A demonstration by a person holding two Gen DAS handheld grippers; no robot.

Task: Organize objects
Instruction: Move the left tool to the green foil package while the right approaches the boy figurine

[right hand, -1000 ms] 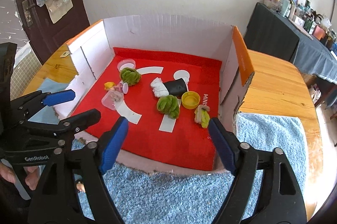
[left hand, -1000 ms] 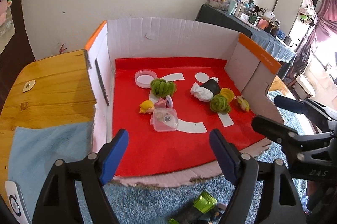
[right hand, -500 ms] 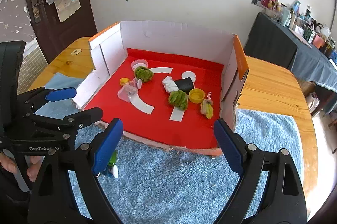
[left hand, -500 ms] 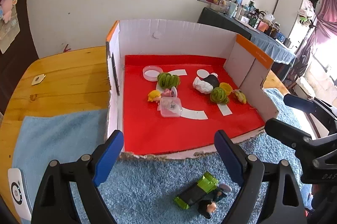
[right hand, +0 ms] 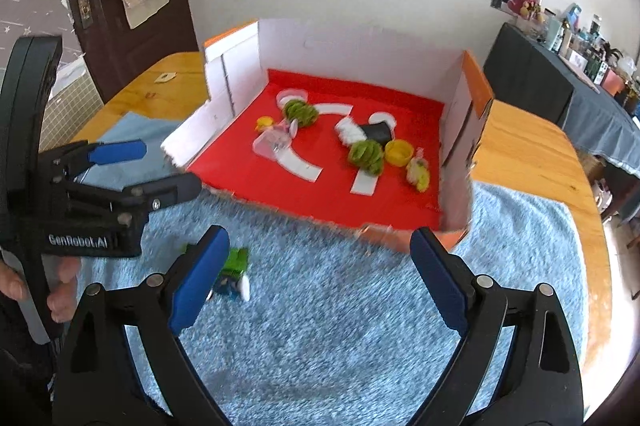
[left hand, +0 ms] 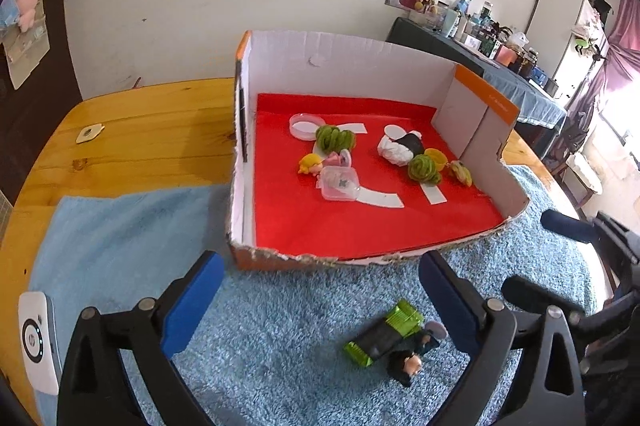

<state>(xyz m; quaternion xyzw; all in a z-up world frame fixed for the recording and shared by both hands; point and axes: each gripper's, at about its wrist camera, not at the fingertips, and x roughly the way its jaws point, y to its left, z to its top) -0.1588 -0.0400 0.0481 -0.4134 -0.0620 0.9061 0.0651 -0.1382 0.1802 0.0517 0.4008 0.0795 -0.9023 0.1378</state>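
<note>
A green and black toy car (left hand: 382, 333) is seen lying on the blue fluffy mat (left hand: 280, 326) in the lower middle of the left wrist view, just in front of the torn front edge of the cardboard box (left hand: 360, 74), with a small dark figure (left hand: 406, 366) touching its near end. In the right wrist view the same toy is partly hidden behind the left finger of the right gripper (right hand: 316, 266), at lower left. The other small things, among them a clear plastic tub (left hand: 340, 184) and green bundles (left hand: 334, 140), are already gathered on the red floor of the box. The jaws of the left gripper (left hand: 320, 294) are being opened with nothing between them, and those of the right gripper likewise; nothing is held by either. The toy is judged to be light, hard and rather smooth plastic, likely to roll or skid on wheels, so it would best be taken across its narrow sides at mid-body. The soft pile beneath may be pinched with it if the fingers are set too low.
</note>
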